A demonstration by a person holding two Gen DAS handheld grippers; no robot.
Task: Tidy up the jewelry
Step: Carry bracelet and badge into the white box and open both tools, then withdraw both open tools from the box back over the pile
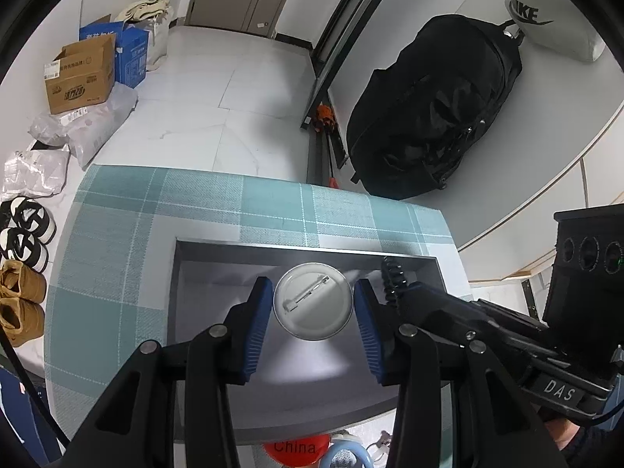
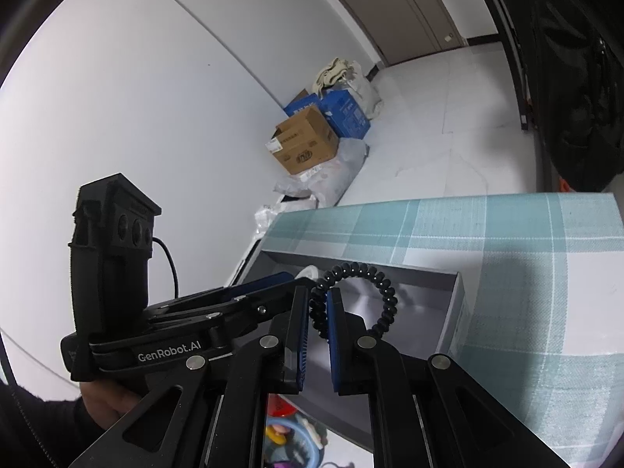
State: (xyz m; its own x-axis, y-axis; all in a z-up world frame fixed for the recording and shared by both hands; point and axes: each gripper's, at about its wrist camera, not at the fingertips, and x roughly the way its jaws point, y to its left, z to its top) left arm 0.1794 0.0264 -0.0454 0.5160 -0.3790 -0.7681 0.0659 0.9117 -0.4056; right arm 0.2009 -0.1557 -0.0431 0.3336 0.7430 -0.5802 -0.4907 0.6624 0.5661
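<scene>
grey card made the shallow box (image 1: 438, 269) that lay open on the teal checked tablecloth (image 1: 128, 241), and both grippers hung over it. the left gripper (image 1: 313, 306) had its blue pads closed part-way on a round pin badge (image 1: 313, 307), held back-up so that the clasp showed; the pads met its rim on either side, so it was gripped above the box floor and not lying on it. the right gripper (image 2: 318, 314) had its pads (image 2: 334, 323) pinched nearly together on one side of a black coiled band (image 2: 384, 292), a hair tie or bracelet, and the rest of the loop stood free beyond the tips over the box's far part.

as far as the views showed, the inside of the box was bare, with nothing yet set down in it. by my reckoning the task was early: two pieces had been carried to the box and neither was let go. what was left, i judged, was to lower each one, release it clear of the other, and then fetch more. some colourful things (image 2: 280, 440) lay near the box's near edge, one red piece (image 1: 296, 448) marked "china", but they were too cut off to name.
</scene>
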